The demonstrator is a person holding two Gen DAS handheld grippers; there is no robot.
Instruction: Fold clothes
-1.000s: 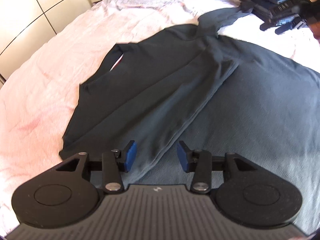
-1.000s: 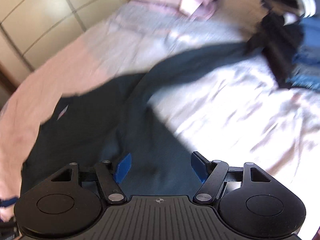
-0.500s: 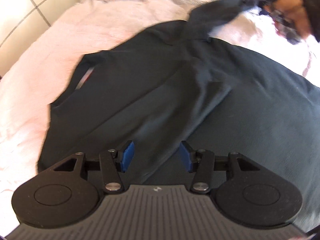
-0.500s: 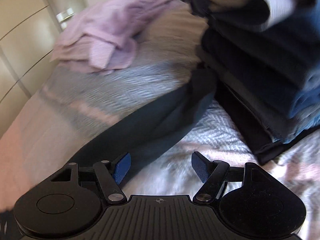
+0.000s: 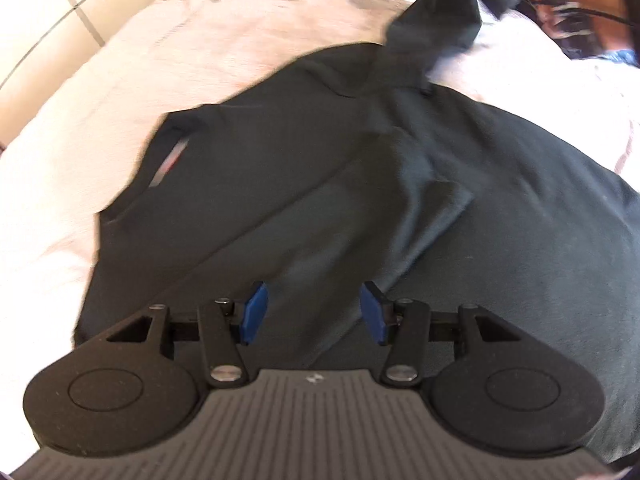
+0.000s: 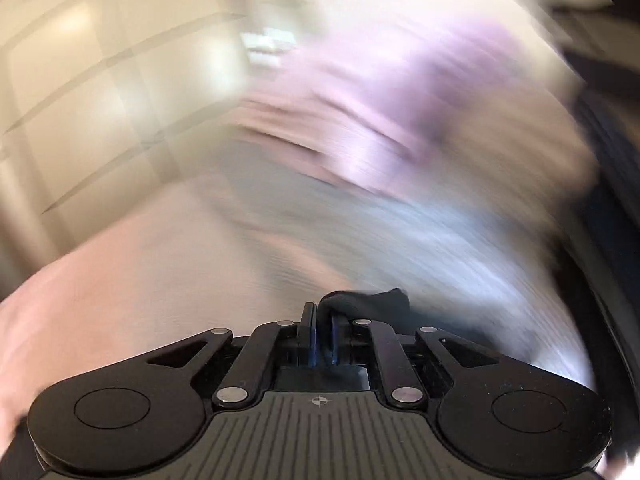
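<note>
Gripping dark shirt (image 6: 360,300) sleeve, right tongs (image 6: 322,342) clenched, left tongs (image 5: 314,312) released above shirt

Right gripper (image 6: 322,334): jaws, open earlier, now clamped on sleeve end (image 6: 366,300) of dark shirt (image 5: 360,200); sleeve (image 5: 436,28) now lifted off bedspread (image 5: 200,60)

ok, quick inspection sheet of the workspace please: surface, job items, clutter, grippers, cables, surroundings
Surface: bed with pale pink cover.
Job's things: dark shirt spread flat; one sleeve lifted at far end.
Clutter: lilac cloth, blurred; dark heap at right edge, blurred.
Grippers: left gripper open over shirt; right gripper shut on dark fabric, apparently the sleeve.
Cables: thin dark lines near the person's hand, too blurred to tell.
Surroundings: cream panelled wardrobe.
</note>
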